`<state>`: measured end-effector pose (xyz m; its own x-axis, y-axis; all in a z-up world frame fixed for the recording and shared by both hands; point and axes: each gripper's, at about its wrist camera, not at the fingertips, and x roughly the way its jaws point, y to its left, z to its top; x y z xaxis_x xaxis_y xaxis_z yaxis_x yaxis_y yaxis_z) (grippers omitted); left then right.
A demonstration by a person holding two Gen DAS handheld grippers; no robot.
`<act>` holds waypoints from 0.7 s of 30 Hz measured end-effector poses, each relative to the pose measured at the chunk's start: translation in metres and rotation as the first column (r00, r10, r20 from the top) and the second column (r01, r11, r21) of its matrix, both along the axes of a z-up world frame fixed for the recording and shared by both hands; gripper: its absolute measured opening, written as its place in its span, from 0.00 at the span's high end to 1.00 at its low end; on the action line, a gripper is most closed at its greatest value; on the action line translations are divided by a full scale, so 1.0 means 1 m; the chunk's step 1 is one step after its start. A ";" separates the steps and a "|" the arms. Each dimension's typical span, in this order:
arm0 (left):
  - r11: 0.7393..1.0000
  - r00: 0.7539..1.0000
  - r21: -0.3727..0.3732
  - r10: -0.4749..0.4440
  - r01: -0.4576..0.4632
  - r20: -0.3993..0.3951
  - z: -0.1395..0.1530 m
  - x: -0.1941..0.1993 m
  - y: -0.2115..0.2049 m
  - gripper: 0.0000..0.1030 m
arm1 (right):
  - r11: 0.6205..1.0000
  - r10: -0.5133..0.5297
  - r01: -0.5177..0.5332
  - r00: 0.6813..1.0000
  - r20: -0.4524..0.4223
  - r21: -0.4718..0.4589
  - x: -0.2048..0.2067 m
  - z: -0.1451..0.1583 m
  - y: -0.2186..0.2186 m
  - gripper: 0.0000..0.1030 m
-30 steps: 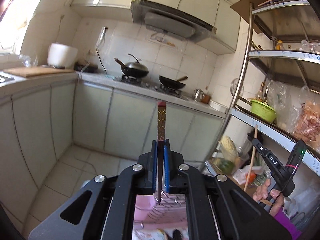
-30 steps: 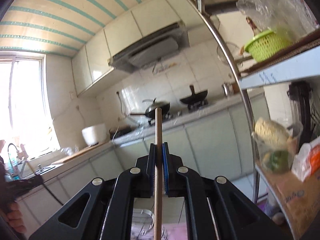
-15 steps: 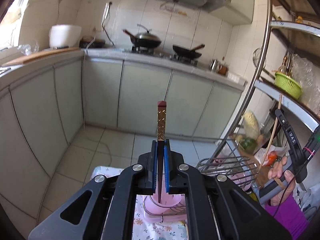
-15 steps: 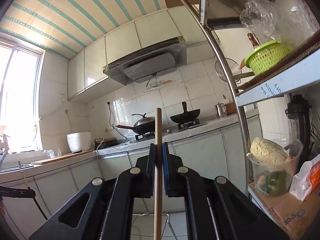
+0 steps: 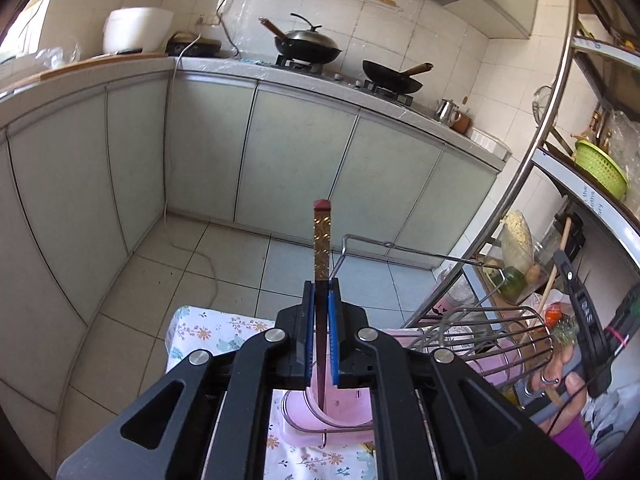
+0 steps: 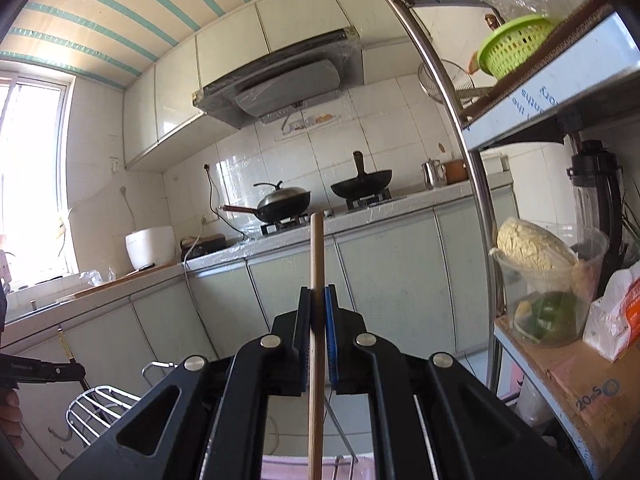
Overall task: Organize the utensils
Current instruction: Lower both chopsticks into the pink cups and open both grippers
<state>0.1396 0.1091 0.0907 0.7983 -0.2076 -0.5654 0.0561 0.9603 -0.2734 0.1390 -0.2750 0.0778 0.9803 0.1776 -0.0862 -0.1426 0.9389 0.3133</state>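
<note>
My left gripper [image 5: 321, 292] is shut on a dark chopstick with a gold patterned top and red tip [image 5: 322, 240], held upright above a pink holder [image 5: 352, 412] inside a wire utensil rack [image 5: 480, 332]. My right gripper [image 6: 318, 300] is shut on a plain wooden chopstick [image 6: 316, 256], also upright, above the rack [image 6: 96, 400]. The right gripper [image 5: 576, 320] shows at the right edge of the left wrist view, held over the rack. The left gripper [image 6: 40, 370] shows at the left edge of the right wrist view.
A floral tablecloth [image 5: 208, 332] lies under the rack. A steel shelf post [image 5: 532, 152] and shelves with a green basket [image 5: 600, 168] and food containers [image 6: 544, 280] stand at the right. Kitchen counter with woks [image 5: 308, 46] lies beyond.
The left view has tilted downward, bringing the rack, pink holder and tablecloth into sight under the chopstick. The right gripper has tipped slightly down; both chopsticks stay gripped.
</note>
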 end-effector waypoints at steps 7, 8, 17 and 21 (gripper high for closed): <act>0.999 0.999 -0.003 0.048 -0.048 0.001 -0.002 -0.007 0.006 0.77 | 0.999 0.050 -0.051 0.994 -0.099 -0.007 0.000 -0.016 0.002 0.90; 0.999 0.999 -0.012 0.051 -0.051 0.005 0.000 -0.010 0.008 0.75 | 0.998 0.056 -0.057 0.992 -0.115 -0.008 0.000 -0.017 0.002 0.87; 0.996 0.997 -0.048 0.074 -0.072 0.035 0.007 -0.033 0.019 0.70 | 0.998 0.060 -0.057 0.977 -0.206 0.019 -0.009 -0.022 -0.007 0.65; 0.997 0.996 -0.030 0.074 -0.072 0.049 0.007 -0.046 0.015 0.70 | 0.999 0.034 -0.038 0.979 -0.201 -0.013 -0.029 -0.015 -0.008 0.65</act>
<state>0.0931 0.1243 0.0973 0.8391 -0.1633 -0.5189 0.0006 0.9541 -0.2993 0.1104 -0.2827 0.0624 0.9357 0.2094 -0.2840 -0.1122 0.9397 0.3230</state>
